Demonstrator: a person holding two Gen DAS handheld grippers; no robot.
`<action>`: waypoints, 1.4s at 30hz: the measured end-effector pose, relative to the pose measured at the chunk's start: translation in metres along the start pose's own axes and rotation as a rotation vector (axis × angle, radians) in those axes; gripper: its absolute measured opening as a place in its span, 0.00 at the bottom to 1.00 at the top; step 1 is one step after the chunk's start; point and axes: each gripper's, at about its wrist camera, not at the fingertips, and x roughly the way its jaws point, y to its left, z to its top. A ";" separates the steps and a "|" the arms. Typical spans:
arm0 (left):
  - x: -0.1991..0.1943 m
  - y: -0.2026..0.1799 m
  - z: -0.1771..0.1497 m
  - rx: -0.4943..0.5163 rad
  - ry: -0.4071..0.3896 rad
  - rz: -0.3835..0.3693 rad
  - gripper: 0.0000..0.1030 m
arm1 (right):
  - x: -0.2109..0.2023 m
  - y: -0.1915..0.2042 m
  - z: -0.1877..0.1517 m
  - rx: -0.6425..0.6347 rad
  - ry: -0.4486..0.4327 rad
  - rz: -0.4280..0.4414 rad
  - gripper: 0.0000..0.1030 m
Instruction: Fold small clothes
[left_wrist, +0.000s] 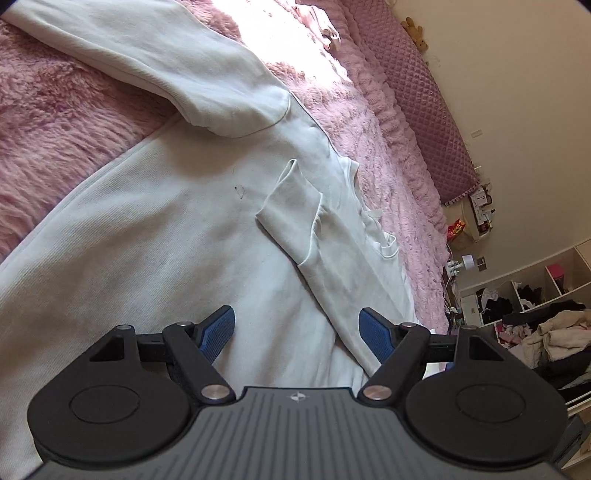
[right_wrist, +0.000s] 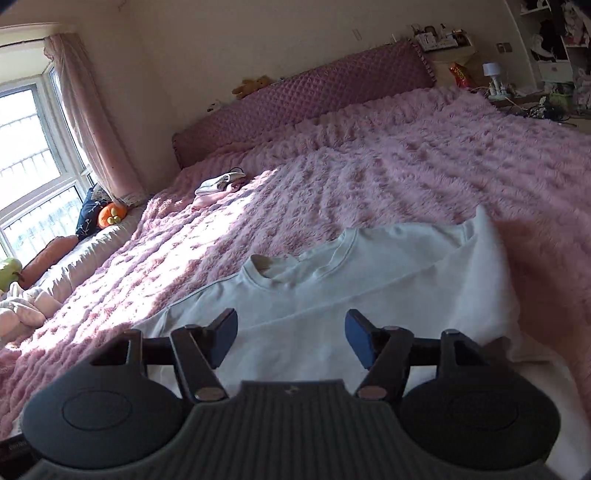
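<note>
A white sweatshirt (left_wrist: 155, 229) lies spread on the pink fluffy bedspread (left_wrist: 55, 122). One sleeve (left_wrist: 325, 258) is folded across its body, the other sleeve (left_wrist: 147, 55) stretches away at the top. My left gripper (left_wrist: 297, 325) is open and empty just above the shirt's body, next to the folded sleeve. In the right wrist view the same sweatshirt (right_wrist: 369, 295) shows with its collar (right_wrist: 280, 269) away from me. My right gripper (right_wrist: 291, 332) is open and empty just above the shirt.
A small pile of folded clothes (right_wrist: 218, 186) lies far up the bedspread (right_wrist: 406, 177). A quilted purple headboard (right_wrist: 314, 96) runs behind. Cushions and soft toys (right_wrist: 107, 214) sit by the window. Shelves with heaped clothes (left_wrist: 546, 332) stand beside the bed.
</note>
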 end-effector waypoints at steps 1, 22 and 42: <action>0.006 -0.002 0.002 0.005 -0.002 -0.015 0.86 | -0.009 -0.012 0.001 -0.071 -0.007 -0.074 0.59; 0.086 0.005 0.050 -0.163 -0.111 -0.255 0.71 | 0.021 -0.057 -0.060 -0.803 0.075 -0.565 0.64; 0.000 0.045 0.014 -0.064 -0.343 -0.149 0.04 | 0.029 -0.052 -0.063 -0.789 0.154 -0.608 0.25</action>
